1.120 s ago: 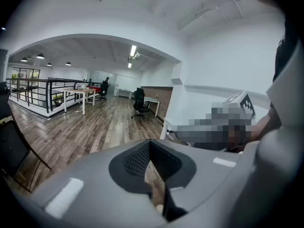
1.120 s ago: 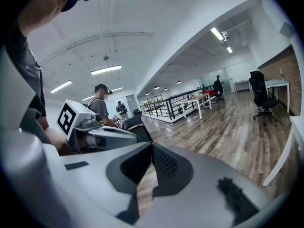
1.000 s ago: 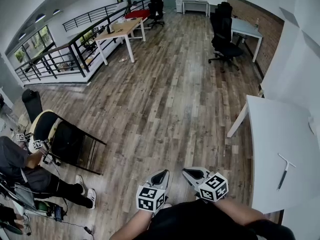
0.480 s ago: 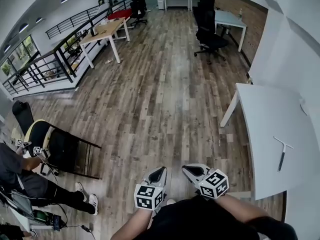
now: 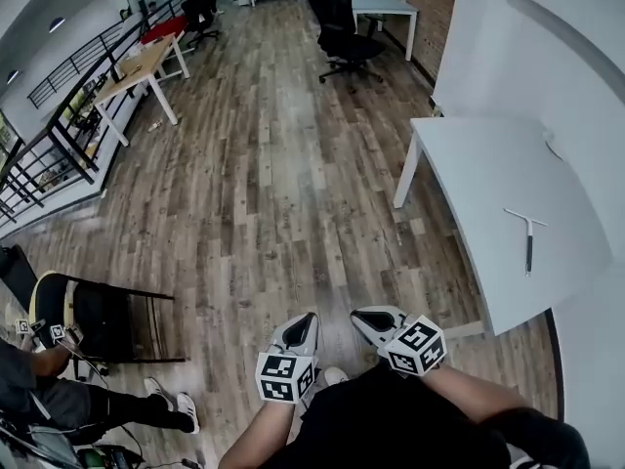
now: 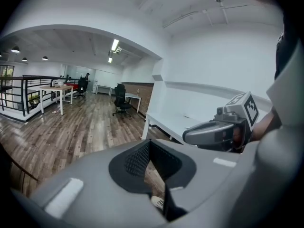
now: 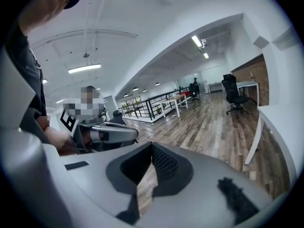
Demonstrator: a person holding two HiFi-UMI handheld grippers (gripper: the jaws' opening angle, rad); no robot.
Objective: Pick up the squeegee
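The squeegee [image 5: 527, 237], with a pale crossbar and a dark handle, lies on the white table [image 5: 474, 169] at the right of the head view. Both grippers are held low, close in front of my body and over the wooden floor, well short of the table. My left gripper [image 5: 307, 319] is shut with nothing in it; its own view shows the jaws [image 6: 149, 142] meeting. Beside it, my right gripper [image 5: 359, 316] is likewise shut and empty, its tips [image 7: 152, 145] together. The squeegee does not show in either gripper view.
A black office chair [image 5: 342, 22] stands by a far desk. A dark folding chair [image 5: 103, 316] and a seated person [image 5: 54, 394] are at the lower left. A black railing [image 5: 59, 115] and a wooden table [image 5: 142, 66] run along the left. A white wall [image 5: 547, 57] backs the table.
The head view has swung right, so the table and squeegee now sit further left and higher in the picture. Both grippers stay shut and side by side in front of my body.
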